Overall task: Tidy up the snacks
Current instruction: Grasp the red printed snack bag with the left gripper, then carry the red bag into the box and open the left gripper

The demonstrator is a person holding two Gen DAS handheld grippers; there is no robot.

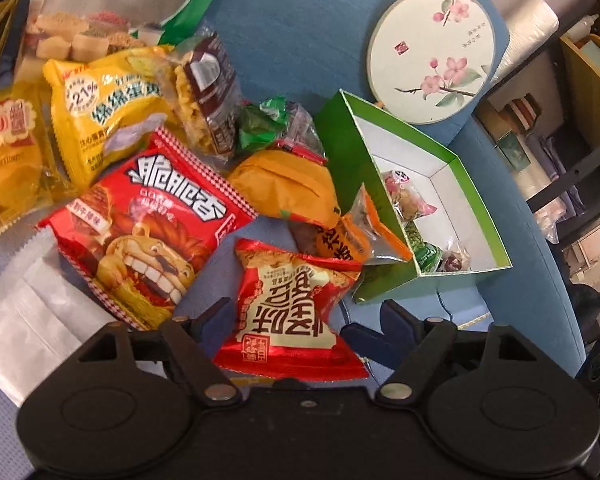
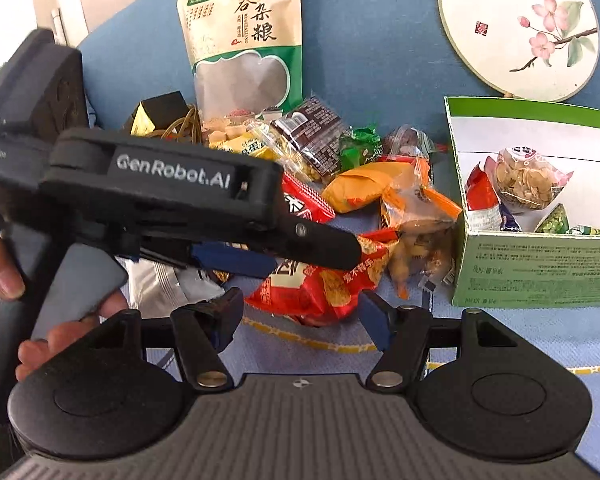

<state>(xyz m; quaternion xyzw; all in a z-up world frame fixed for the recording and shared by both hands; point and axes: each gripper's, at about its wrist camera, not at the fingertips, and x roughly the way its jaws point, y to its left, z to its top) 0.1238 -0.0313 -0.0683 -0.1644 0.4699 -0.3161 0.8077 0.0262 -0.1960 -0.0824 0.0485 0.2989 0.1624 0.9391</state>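
Note:
A pile of snack packets lies on a blue cloth. My left gripper (image 1: 300, 320) is open, its fingers on either side of a small red packet (image 1: 292, 312) with a cream label. The same red packet (image 2: 324, 280) shows in the right wrist view, with the left gripper (image 2: 260, 248) over it from the left. My right gripper (image 2: 300, 320) is open and empty, just in front of that packet. A green box (image 1: 464, 184) with a white inside holds several small snacks; it also shows at the right in the right wrist view (image 2: 540, 260).
A large red packet (image 1: 148, 224), yellow packets (image 1: 104, 108), an orange packet (image 1: 288, 184) and a brown noodle packet (image 1: 208, 92) crowd the left. A tall green-and-cream bag (image 2: 244, 40) lies behind. A round flowered fan (image 1: 432, 56) lies beyond the box. Shelving stands at the far right.

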